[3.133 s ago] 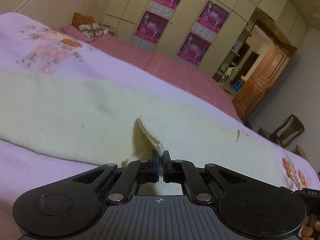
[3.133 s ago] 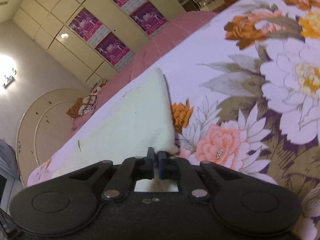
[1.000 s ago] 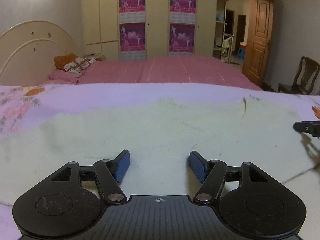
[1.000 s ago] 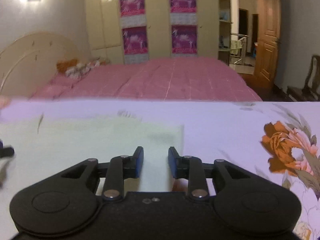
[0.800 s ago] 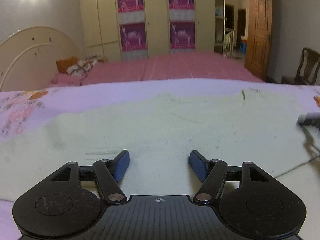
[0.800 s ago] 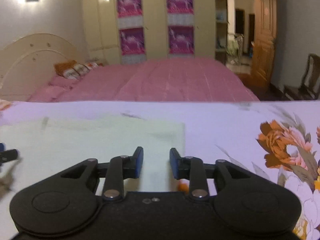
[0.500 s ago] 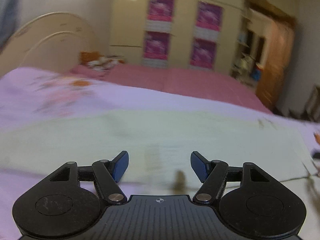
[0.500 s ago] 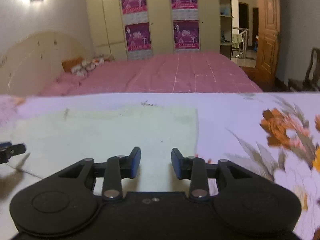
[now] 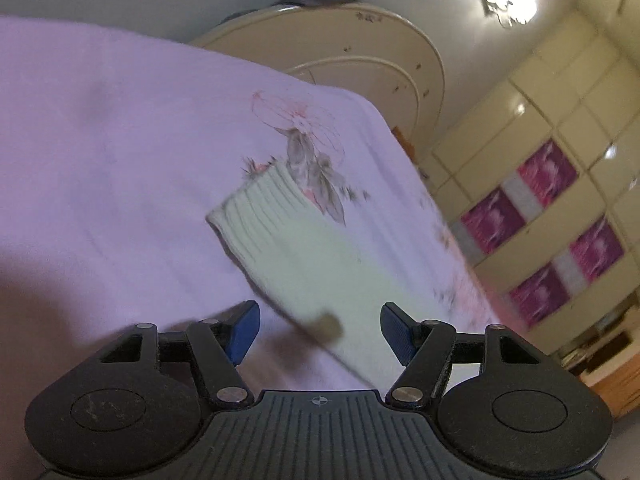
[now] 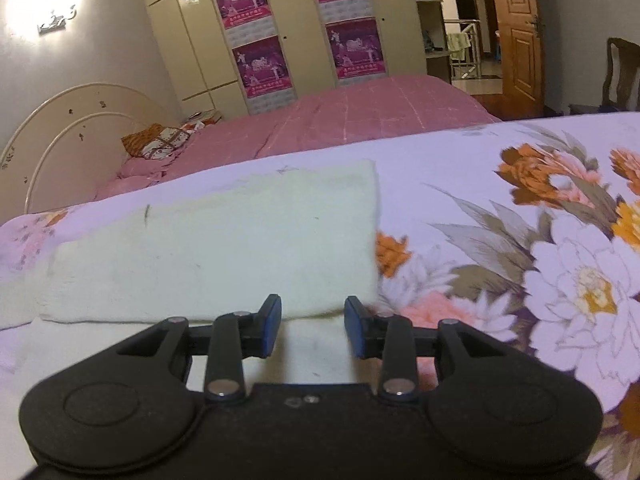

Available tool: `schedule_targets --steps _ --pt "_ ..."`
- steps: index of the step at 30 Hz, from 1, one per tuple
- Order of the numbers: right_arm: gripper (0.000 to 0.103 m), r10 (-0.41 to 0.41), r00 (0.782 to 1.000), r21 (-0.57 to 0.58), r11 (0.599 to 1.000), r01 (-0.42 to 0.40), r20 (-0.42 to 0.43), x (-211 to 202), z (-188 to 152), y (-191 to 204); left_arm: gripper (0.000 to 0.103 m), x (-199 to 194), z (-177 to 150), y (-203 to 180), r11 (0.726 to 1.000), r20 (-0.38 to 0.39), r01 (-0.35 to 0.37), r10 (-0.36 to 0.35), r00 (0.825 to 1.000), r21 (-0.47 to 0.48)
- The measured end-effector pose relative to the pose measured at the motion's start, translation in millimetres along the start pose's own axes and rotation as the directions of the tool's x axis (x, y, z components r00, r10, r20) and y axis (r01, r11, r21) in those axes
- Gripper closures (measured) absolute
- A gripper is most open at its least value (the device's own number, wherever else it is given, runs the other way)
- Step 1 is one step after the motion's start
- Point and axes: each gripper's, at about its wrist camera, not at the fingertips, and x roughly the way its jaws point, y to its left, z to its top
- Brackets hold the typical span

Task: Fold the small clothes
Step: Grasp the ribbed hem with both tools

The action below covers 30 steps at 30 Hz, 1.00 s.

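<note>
- The cream knit garment (image 10: 224, 248) is laid folded on the floral bedsheet (image 10: 500, 280), spreading from 9 to 12 o'clock of the right gripper (image 10: 313, 326).
- The right gripper's jaws are parted moderately and nothing is gripped; the fold's near edge is seen between them.
- The left gripper (image 9: 320, 330) is held wide apart and empty.
- The ribbed cuff (image 9: 260, 208) is seen at 11 o'clock of it.
</note>
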Motion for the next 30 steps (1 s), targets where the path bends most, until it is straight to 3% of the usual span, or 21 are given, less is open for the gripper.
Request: schedule_targets --steps 8,9,10,11,12,14,17,19,22,27,30 --pt "0.068 0.026 1.000 -0.015 1.000 -0.026 0.017 3 3 13 0.039 23 12 8 0.995 0.016 0.045 -0.043 0.999 -0.088" --pt "0.068 0.025 1.000 -0.014 1.000 -0.025 0.017 3 3 13 0.056 26 17 3 0.996 0.014 0.031 -0.030 0.999 -0.079" --pt "0.068 0.022 1.000 -0.012 1.000 -0.022 0.015 4 3 12 0.066 34 20 2 0.998 0.007 0.001 -0.001 1.000 -0.062" --pt "0.068 0.018 1.000 -0.010 1.000 -0.017 0.012 5 3 12 0.092 41 22 1 0.998 -0.003 -0.034 0.034 0.999 -0.047" --pt "0.068 0.011 1.000 -0.004 1.000 -0.011 0.009 6 4 11 0.101 42 23 3 0.998 -0.014 -0.048 0.048 0.999 -0.046" --pt "0.068 -0.002 1.000 0.009 1.000 0.002 0.007 8 5 8 0.101 34 22 -5 0.999 0.008 -0.033 0.033 0.999 -0.011" --pt "0.067 -0.011 1.000 0.026 1.000 0.010 0.016 5 7 3 0.101 18 8 -51 0.984 0.027 0.039 -0.044 0.999 0.174" --pt "0.067 -0.015 1.000 0.025 1.000 0.015 0.020 4 8 2 0.101 14 -8 -93 0.945 0.013 0.097 -0.106 0.994 0.313" --pt "0.067 -0.016 1.000 0.032 0.999 0.015 0.023 1 7 0 0.101 9 -50 -165 0.841 -0.055 0.201 -0.200 0.978 0.503" --pt "0.067 -0.015 0.999 0.034 0.999 0.013 0.033 -10 8 -2 0.101 7 -127 -258 0.693 -0.203 0.338 -0.273 0.941 0.636" --pt "0.067 -0.019 0.999 0.049 0.999 0.017 0.039 -19 7 -9 0.101 6 -178 -299 0.624 -0.300 0.412 -0.282 0.911 0.664"
